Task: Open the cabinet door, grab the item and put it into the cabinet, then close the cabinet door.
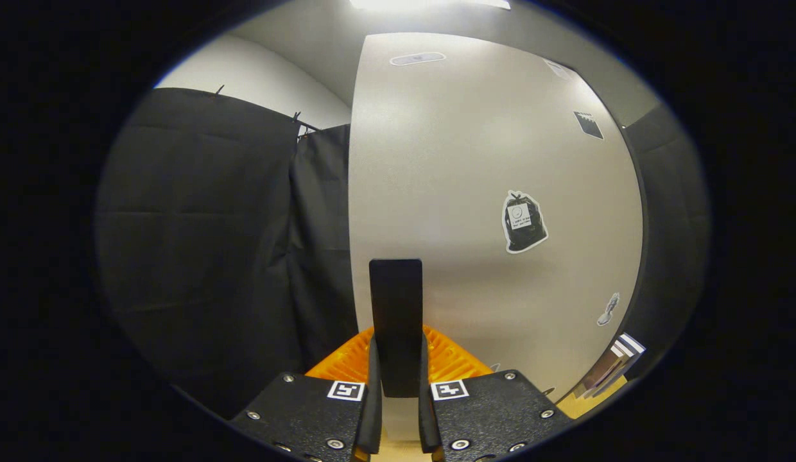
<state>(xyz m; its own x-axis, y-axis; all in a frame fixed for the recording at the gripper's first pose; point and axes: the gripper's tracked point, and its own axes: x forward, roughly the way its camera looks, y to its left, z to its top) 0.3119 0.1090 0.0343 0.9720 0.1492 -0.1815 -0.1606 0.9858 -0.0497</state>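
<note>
Gripper view: tool (398, 359) clenched on upright black door handle (396, 321), both fingers pressing its sides; just beyond, pale cabinet door (475, 179) with bin-bag sticker (524, 221); black curtain (205, 244) farther off beside it.

The cabinet door (488, 179) is finished in a smooth, satin, pale surface on which a soft sheen from the overhead light is seen. Several glossy paper or vinyl stickers (524, 221) are stuck flat to it. The handle (395, 321), clamped between the closed fingers of the gripper (396, 378), is presented as a matt, dark, smooth bar, probably plastic or coated metal. The gripper's body plates are finely textured and matt, fastened with bright metal screws. The booth's wall (199, 244) is formed of matt black cloth, marked by fold creases.
</note>
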